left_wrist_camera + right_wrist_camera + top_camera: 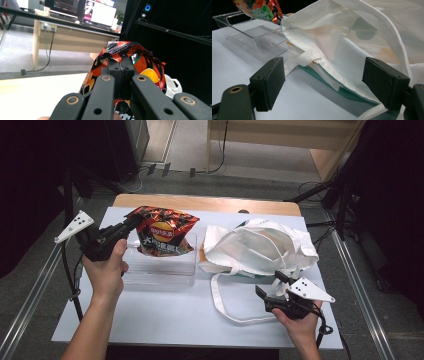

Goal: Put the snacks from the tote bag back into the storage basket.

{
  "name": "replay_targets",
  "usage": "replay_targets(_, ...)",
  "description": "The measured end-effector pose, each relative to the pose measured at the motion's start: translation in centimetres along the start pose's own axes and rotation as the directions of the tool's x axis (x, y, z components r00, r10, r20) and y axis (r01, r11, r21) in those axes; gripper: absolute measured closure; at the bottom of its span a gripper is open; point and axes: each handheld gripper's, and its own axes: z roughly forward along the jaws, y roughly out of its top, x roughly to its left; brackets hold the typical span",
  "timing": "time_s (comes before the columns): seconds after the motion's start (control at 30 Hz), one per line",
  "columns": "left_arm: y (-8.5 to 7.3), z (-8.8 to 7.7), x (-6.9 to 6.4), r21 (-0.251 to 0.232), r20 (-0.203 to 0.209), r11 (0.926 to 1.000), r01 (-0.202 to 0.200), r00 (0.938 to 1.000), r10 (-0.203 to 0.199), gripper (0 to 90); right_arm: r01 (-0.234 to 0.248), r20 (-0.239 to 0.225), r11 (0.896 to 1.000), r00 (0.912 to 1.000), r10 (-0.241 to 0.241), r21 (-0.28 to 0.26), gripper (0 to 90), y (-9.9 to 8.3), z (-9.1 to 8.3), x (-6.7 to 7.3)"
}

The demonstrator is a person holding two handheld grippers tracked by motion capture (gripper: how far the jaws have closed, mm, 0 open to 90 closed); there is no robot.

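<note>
A red and black chip bag (165, 232) hangs upright over the far part of a clear plastic tray (160, 270). My left gripper (136, 221) is shut on the bag's upper left edge. In the left gripper view the jaws (121, 65) meet on the crinkled top seam of the chip bag (147, 65). A white tote bag (260, 247) lies crumpled to the right of the tray. My right gripper (270, 284) stands open just in front of it, near its strap. In the right gripper view the pads (384, 82) are wide apart, facing the tote bag's open mouth (342, 42).
The tote's long strap (220, 305) loops over the white table sheet (165, 320) toward the front. The clear tray (254, 37) sits left of the tote's mouth, the chip bag (259, 8) above it. A wooden table edge (200, 202) runs along the back.
</note>
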Motion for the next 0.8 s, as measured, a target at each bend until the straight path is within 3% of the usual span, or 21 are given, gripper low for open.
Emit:
replay_targets(0.4,-2.5,1.1,1.7,0.053,-0.036,0.9981,0.031,0.9989,-0.029,90.0,0.005,-0.001,1.000,1.0000,-0.005,0.005,19.0,-0.1,0.2,0.2)
replay_targets(0.8,-3.7,2.4,3.4,0.093,-0.097,0.9941,0.055,0.9942,-0.046,90.0,0.002,0.000,1.000,1.0000,-0.002,0.008,19.0,-0.1,0.2,0.2)
